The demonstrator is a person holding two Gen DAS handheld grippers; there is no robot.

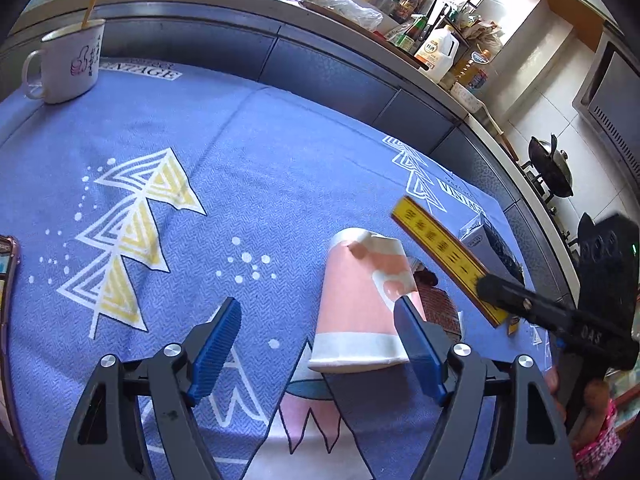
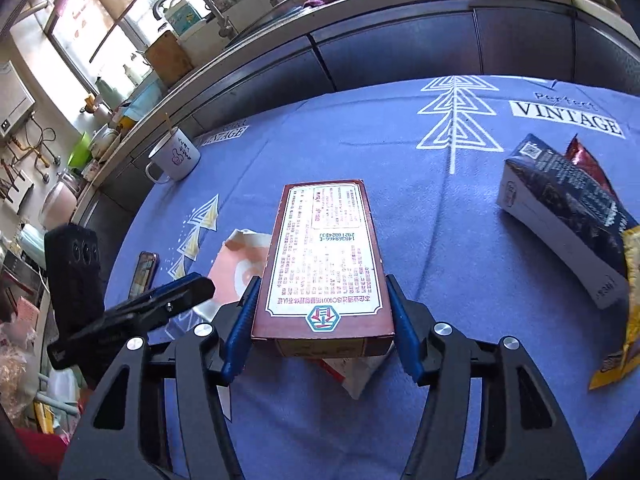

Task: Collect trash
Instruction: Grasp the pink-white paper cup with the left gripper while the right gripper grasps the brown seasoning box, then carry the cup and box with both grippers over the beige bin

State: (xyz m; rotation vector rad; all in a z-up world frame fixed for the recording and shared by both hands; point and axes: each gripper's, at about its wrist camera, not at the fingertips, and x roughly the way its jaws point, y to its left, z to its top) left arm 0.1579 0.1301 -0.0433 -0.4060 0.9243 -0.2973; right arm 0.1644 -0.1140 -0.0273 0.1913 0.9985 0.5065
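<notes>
A crushed pink and white paper cup (image 1: 358, 300) lies on its side on the blue tablecloth. My left gripper (image 1: 320, 320) is open around it, the right finger beside the cup. My right gripper (image 2: 322, 300) is shut on a red-brown carton box (image 2: 326, 256) and holds it above the cloth. The box shows in the left wrist view (image 1: 444, 260) by its yellow side, to the cup's right. The cup also shows in the right wrist view (image 2: 240, 264), left of the box.
A white mug (image 1: 68, 64) with a stick stands at the far left. A phone (image 2: 144, 272) lies at the left edge. A dark milk carton (image 2: 568, 216) and snack wrappers (image 2: 624, 320) lie at the right. Kitchen counter runs behind the table.
</notes>
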